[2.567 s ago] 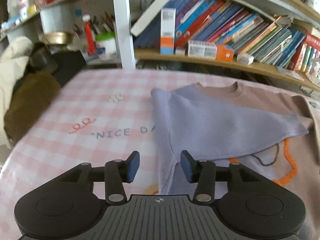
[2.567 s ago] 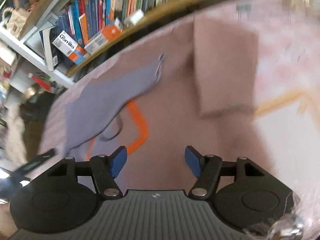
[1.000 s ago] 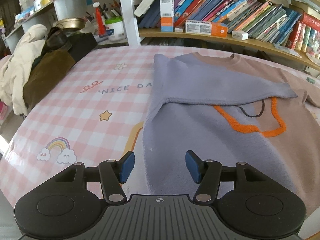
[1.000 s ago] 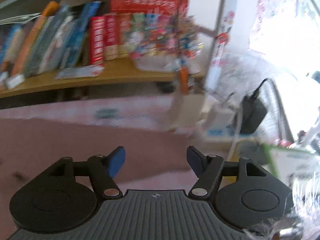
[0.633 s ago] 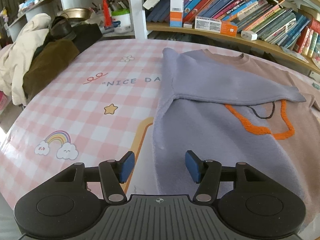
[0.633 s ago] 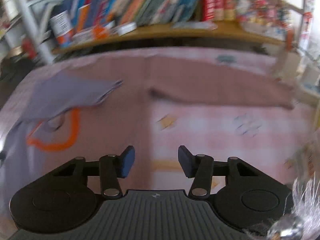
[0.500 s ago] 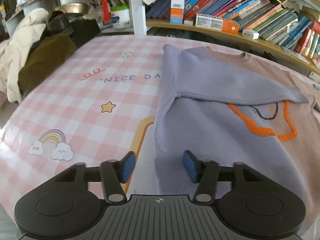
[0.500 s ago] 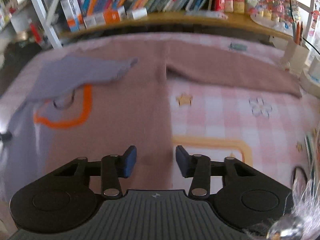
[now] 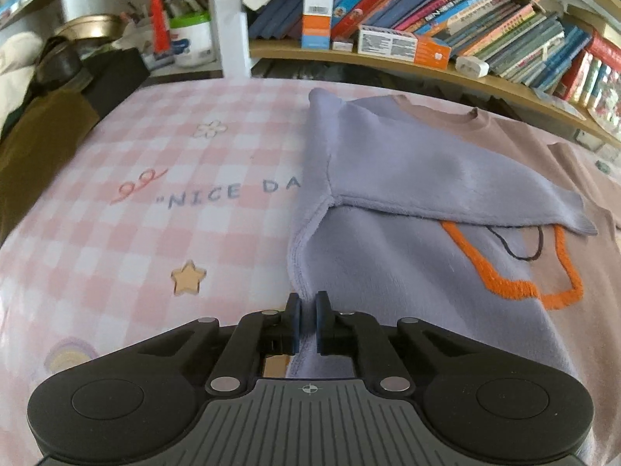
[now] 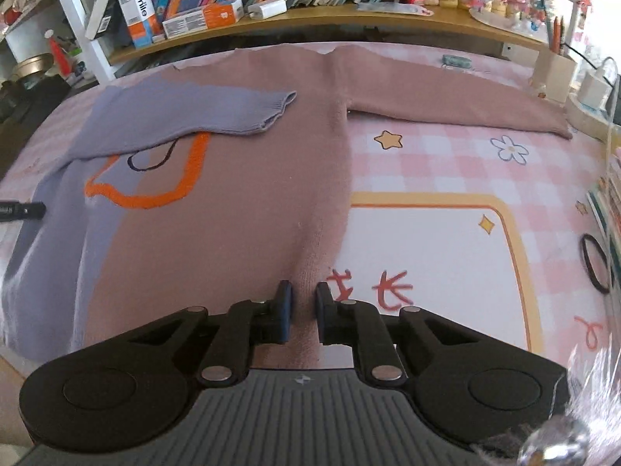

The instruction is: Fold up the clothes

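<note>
A sweater (image 9: 388, 272), lilac on its left half and brown on its right with an orange outline on the chest, lies flat on the pink checked tablecloth (image 9: 155, 213). Its lilac sleeve (image 9: 427, 171) is folded across the chest. The brown sleeve (image 10: 446, 105) stretches out to the right. My left gripper (image 9: 306, 322) is closing, its pads pinching the lilac side edge near the hem. My right gripper (image 10: 303, 310) is closing too, with a raised ridge of the sweater's (image 10: 233, 252) brown side edge pinched between its pads. The left gripper's tip (image 10: 23, 209) shows at the right wrist view's left edge.
A bookshelf (image 9: 427, 11) full of books runs along the table's far side. A pile of clothes (image 9: 39, 124) lies at the far left. A black hair tie (image 10: 595, 264) and a pen holder (image 10: 551, 73) sit on the right.
Both grippers went from wide open to pinched on the sweater's side edges. The right one swung from the shelf down to the brown edge; the left moved in on the lilac edge.
</note>
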The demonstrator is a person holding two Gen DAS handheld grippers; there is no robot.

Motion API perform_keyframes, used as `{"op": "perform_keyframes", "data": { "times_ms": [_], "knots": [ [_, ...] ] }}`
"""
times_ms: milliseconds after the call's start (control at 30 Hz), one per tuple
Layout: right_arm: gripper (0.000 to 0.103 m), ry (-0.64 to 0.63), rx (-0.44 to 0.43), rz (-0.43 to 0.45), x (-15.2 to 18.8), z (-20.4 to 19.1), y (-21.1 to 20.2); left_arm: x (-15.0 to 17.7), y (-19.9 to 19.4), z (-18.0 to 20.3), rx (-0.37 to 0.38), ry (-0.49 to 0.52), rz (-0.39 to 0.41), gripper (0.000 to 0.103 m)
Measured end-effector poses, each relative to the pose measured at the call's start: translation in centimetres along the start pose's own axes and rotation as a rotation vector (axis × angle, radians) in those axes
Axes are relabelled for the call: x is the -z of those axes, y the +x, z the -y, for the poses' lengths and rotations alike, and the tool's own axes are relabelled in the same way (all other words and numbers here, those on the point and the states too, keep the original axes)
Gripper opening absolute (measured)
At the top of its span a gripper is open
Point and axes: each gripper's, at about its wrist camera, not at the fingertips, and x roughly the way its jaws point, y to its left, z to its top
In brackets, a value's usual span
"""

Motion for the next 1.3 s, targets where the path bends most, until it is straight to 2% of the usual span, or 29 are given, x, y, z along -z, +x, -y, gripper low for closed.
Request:
{"op": "perform_keyframes", "data": {
  "times_ms": [267, 500, 733, 967, 1167, 1300],
  "knots": [
    [0.012, 0.094, 0.103, 0.014, 0.8, 0.8, -0.8, -0.4, 0.2, 2.8, 0.098, 0.124, 0.002, 0.006],
    [0.012, 0.057, 0.105, 0.003, 0.8, -0.6, -0.9, 0.3, -0.7, -0.5, 0.065, 0.050, 0.021, 0.004],
    [0.012, -0.037, 0.077, 0.002, 1.0, -3.7, -0.6, 1.5, -1.4, -3.2, 0.025, 0.013, 0.010, 0.004],
    [0.012, -0.041, 0.080, -0.002, 1.2, -4.0, -0.9, 1.7, -1.1, -2.9, 0.042, 0.039, 0.017, 0.004],
    [0.012, -0.076, 0.029, -0.011, 1.9, -5.5, -1.1, 1.2, -0.6, -3.1, 0.048, 0.043, 0.018, 0.004],
    [0.012, -0.079, 0.031, -0.001, 1.9, -5.5, -1.1, 1.2, -0.4, -3.0, 0.044, 0.045, 0.017, 0.004]
  ]
}}
